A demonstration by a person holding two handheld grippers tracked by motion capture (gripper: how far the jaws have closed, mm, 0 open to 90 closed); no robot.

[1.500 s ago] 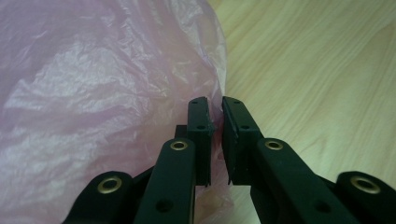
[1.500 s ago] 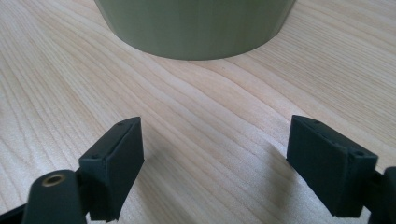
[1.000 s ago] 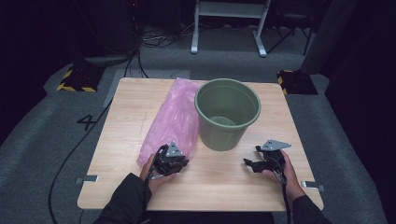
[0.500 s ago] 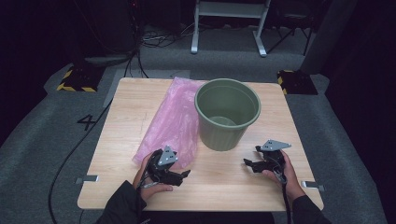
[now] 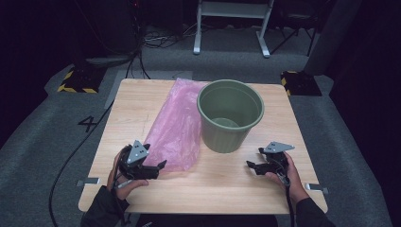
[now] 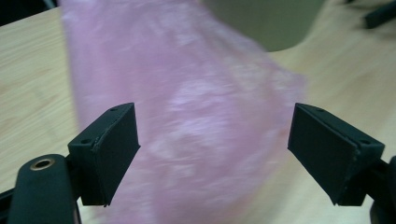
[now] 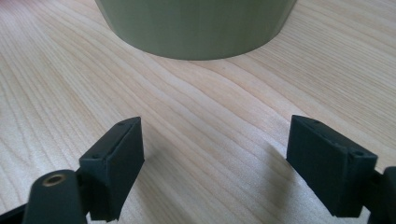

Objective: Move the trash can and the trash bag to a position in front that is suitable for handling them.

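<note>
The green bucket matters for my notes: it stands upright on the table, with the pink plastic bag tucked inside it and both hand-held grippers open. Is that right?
Not quite. The pink plastic bag lies flat on the table beside the green bucket, not inside it, as the high view shows. The bucket is upright, and the left hand-held gripper and right hand-held gripper are open.

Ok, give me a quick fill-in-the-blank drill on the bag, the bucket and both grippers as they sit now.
1. The pink plastic bag lies flat on the ____.
2. The green bucket stands upright, to the ____ of the bag in the high view.
3. The left gripper has its jaws ____, with the bag beyond them.
4. The right gripper points at the ____.

Missing words: table; right; open; bucket
</note>
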